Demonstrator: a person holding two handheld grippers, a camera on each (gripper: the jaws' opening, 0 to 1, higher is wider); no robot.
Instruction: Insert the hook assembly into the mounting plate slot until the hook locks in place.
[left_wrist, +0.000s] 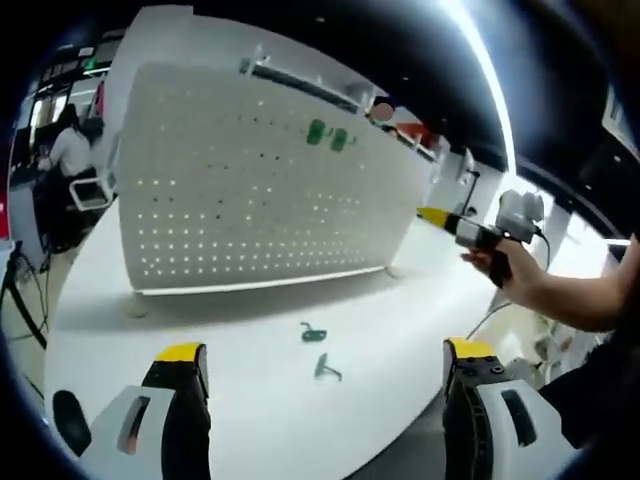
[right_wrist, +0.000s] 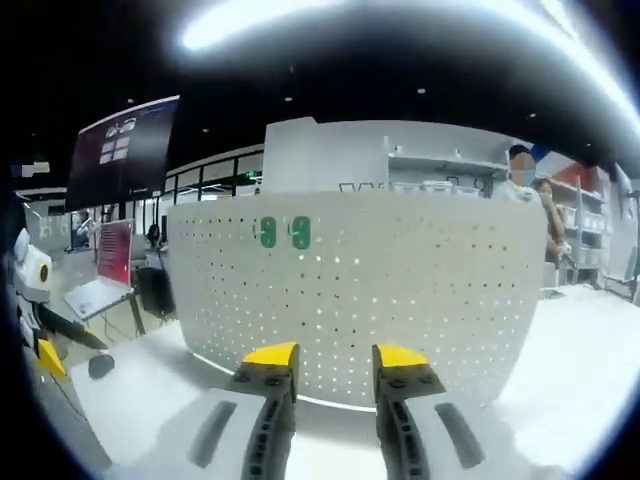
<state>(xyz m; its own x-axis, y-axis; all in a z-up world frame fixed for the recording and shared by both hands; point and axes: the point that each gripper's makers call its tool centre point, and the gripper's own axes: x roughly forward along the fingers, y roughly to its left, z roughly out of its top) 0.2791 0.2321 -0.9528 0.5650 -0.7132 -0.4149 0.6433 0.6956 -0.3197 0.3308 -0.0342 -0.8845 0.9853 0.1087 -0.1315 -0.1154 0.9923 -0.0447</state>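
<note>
both my hand-held grippers empty: left (left_wrist: 325, 362) jaws wide, right (right_wrist: 335, 358) jaws parted. two loose hooks (left_wrist: 314, 333) on surface (left_wrist: 240, 330), two more hooks hung on pegboard (right_wrist: 400, 290). risk: small hook slips from jaws, misses slot.

We see a white pegboard (left_wrist: 260, 180) standing upright on the table, its holes in even rows. Two green hooks (left_wrist: 328, 135) sit side by side high on its face, near the top edge. Two more green hooks lie loose on the table in front of it, one (left_wrist: 313, 332) just beyond the other (left_wrist: 326, 369).
</note>
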